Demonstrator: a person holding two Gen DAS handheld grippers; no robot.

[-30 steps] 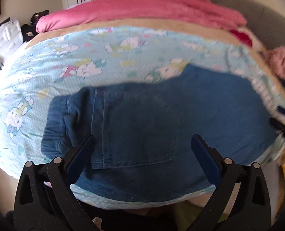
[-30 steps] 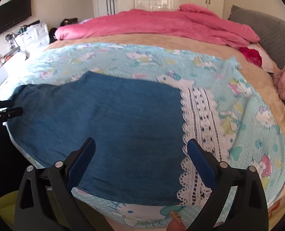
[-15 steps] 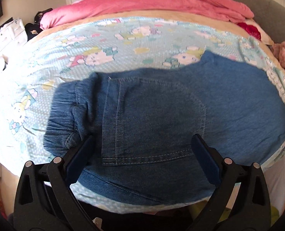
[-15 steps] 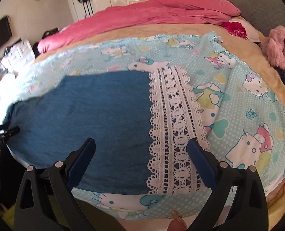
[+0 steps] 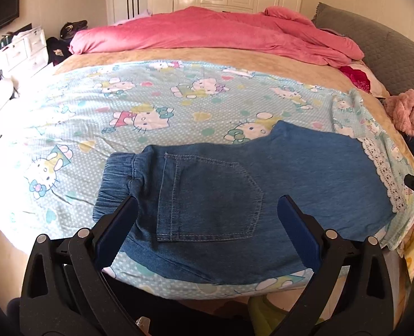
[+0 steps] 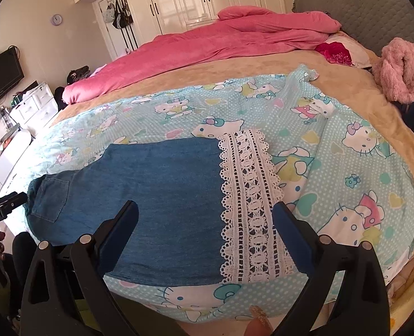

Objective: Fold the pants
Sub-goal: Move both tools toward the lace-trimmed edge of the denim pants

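While lying folded lengthwise on the cartoon-print bedsheet (image 5: pixel 151 98), blue denim lace-hemmed pants (image 5: pixel 305 173) need crosswise folds yet, left tongs (image 5: pixel 207 218) and right tongs (image 6: pixel 204 224) gaping, empty.

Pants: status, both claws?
Left claw open, empty, above the pocket end. Right claw open, empty, by the lace hem. Pants flat on the sheet, not yet folded across. Nothing in the way.
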